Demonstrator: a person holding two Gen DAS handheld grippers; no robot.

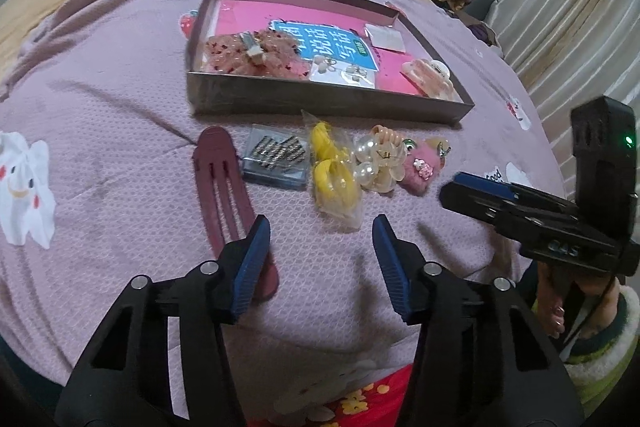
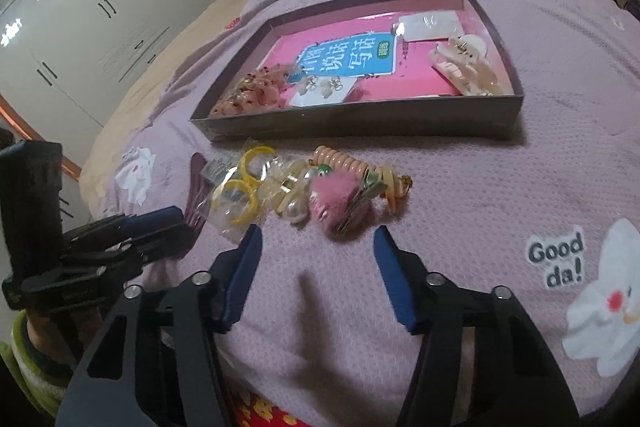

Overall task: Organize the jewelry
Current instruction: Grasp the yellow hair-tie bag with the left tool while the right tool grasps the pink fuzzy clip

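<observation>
Taking the shallow box (image 1: 332,103) as the landmark: its near wall hides the lower edges of the pink beaded piece (image 1: 256,57) and the earring card (image 1: 344,77) lying inside against it. The blue label (image 1: 332,41) on the pink sheet within is partly covered by both. In front of the box, the dark red hair clip (image 1: 224,183) has its near end masked by a blue gripper pad, and in the right wrist view only a sliver of it shows. The small clips in the clear case (image 1: 276,157) are too small to count.
</observation>
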